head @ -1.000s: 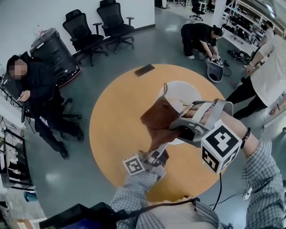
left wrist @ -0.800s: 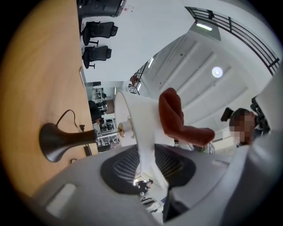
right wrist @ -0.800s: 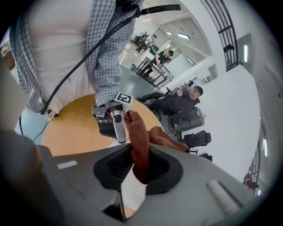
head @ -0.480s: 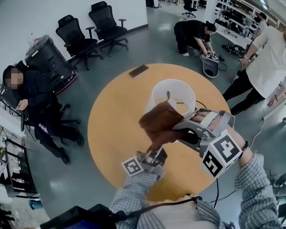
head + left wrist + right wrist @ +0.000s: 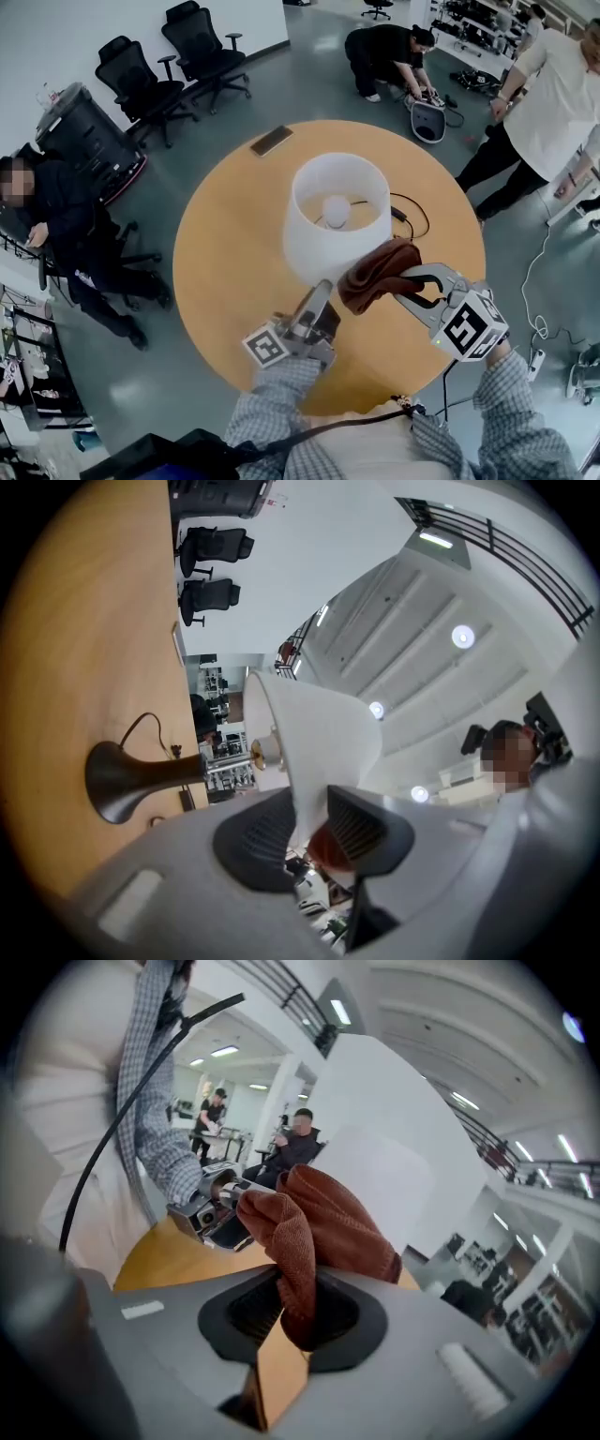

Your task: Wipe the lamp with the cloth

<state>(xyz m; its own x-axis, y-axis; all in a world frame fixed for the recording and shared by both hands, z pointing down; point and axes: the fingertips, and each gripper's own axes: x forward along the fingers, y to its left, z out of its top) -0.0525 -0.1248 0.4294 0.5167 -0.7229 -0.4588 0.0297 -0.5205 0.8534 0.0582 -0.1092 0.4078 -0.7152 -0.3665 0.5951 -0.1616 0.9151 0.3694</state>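
The lamp has a white shade (image 5: 328, 239) and stands on the round wooden table (image 5: 225, 253). Its dark base (image 5: 120, 782) and stem show in the left gripper view. My left gripper (image 5: 319, 300) is shut on the shade's lower near rim (image 5: 309, 789), the thin white wall pinched between its pads. My right gripper (image 5: 401, 281) is shut on a bunched brown cloth (image 5: 377, 272). The cloth (image 5: 323, 1227) lies against the shade's near right side (image 5: 398, 1162). In the right gripper view, the left gripper (image 5: 214, 1211) shows just behind the cloth.
A phone (image 5: 271, 141) lies at the table's far edge. The lamp's black cable (image 5: 412, 217) loops right of the shade. Office chairs (image 5: 202, 52), a black bin (image 5: 84, 131), a seated person (image 5: 56, 211) and standing and crouching people (image 5: 544, 112) ring the table.
My right gripper has rolled and carried the cloth from over the shade's top down to its near right side. The left gripper has kept its hold on the rim.
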